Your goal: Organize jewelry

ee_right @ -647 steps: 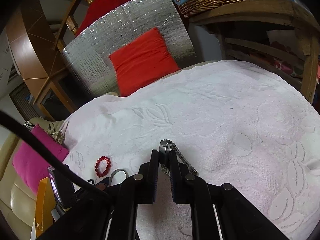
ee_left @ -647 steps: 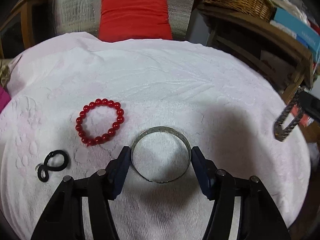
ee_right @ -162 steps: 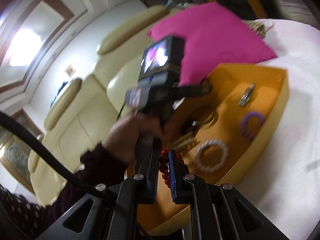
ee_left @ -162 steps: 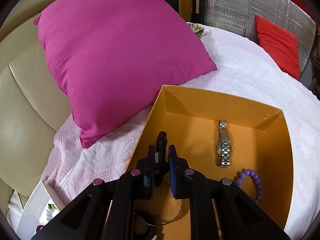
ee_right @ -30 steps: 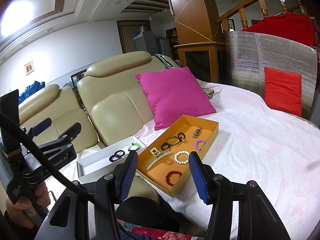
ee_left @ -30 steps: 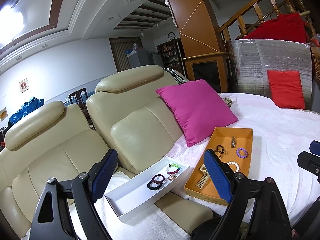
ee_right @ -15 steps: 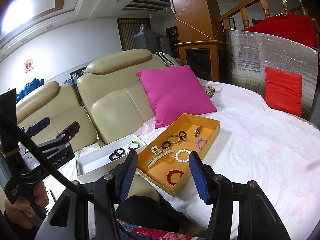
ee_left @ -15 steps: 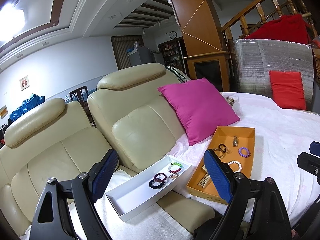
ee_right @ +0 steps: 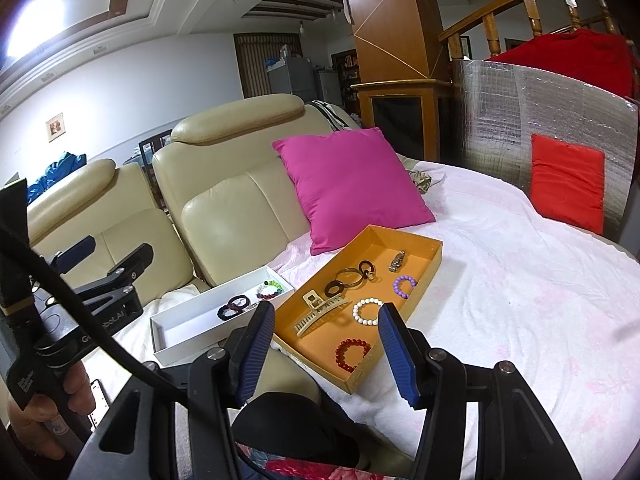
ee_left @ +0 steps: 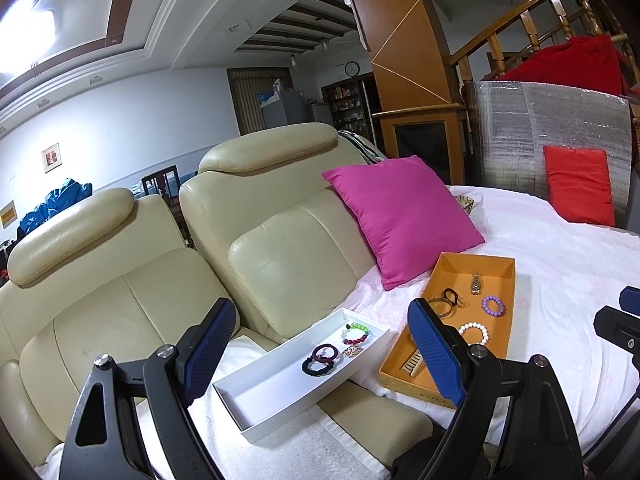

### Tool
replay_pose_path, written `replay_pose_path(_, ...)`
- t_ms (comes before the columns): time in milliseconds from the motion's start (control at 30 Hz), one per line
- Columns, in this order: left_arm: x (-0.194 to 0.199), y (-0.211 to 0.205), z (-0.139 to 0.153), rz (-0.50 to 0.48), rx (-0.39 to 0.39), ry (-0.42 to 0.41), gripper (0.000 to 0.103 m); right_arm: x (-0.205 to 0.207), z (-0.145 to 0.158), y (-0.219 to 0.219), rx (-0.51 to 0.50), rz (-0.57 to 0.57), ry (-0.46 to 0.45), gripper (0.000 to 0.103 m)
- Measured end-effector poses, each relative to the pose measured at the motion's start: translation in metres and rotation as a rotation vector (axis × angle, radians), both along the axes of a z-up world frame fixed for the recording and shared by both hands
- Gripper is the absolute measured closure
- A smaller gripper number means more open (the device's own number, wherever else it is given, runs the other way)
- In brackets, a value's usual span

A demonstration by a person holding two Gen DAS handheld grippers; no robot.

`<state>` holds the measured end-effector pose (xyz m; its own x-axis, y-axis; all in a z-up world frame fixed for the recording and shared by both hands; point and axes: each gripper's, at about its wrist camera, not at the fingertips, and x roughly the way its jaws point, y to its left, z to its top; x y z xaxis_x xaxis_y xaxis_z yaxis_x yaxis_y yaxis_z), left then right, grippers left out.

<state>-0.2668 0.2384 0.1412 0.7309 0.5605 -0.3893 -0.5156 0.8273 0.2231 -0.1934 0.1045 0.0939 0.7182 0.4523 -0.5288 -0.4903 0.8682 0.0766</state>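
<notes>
Left wrist view: the left tool [ee_left: 320,354] hangs in the air with its blue pads wide apart and nothing between them. Beyond it a white tray [ee_left: 276,396] rests on a cream sofa [ee_left: 280,248], holding a dark hair tie [ee_left: 318,367], a maroon tie [ee_left: 325,353] and a multicoloured bead bracelet [ee_left: 356,332]. Just right of the tray an orange box [ee_left: 502,344] lies on a white bedspread [ee_left: 560,280]. In it are a watch [ee_left: 475,284], a purple bracelet [ee_left: 492,305], a white bracelet [ee_left: 473,333], a bangle [ee_left: 440,307] and a comb-like clip, partly hidden by the right pad. A pink cushion [ee_left: 404,216] leans against the sofa behind the box.

Right wrist view: the right tool [ee_right: 326,354] is likewise empty, its pads apart. The orange box [ee_right: 428,276] shows the watch [ee_right: 398,261], purple bracelet [ee_right: 404,286], white bracelet [ee_right: 367,311], a red bracelet [ee_right: 352,355], a hair claw [ee_right: 318,312] and the bangle [ee_right: 349,277] with dark rings beside it. The white tray [ee_right: 188,332] lies to the box's left. At far left a hand [ee_right: 44,416] grips the left tool's handle.
</notes>
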Motion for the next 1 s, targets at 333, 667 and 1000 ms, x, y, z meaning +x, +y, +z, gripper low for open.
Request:
replay_pose_path(333,0.000,0.004,-0.002,0.002,-0.009,0.000,0.015,0.003,-0.003,0.010,-0.022,0.002,0.004,0.045)
replay_pose_path(667,0.006,0.013,-0.008,0.003,-0.025,0.012,0.015,0.008,-0.009,0.022,-0.051,0.005,0.010,0.045)
replay_pose_path(1000,0.024,0.020,-0.012,0.015,-0.026,0.030,0.015,0.030,-0.015,0.033,-0.073,0.008,0.024,0.045)
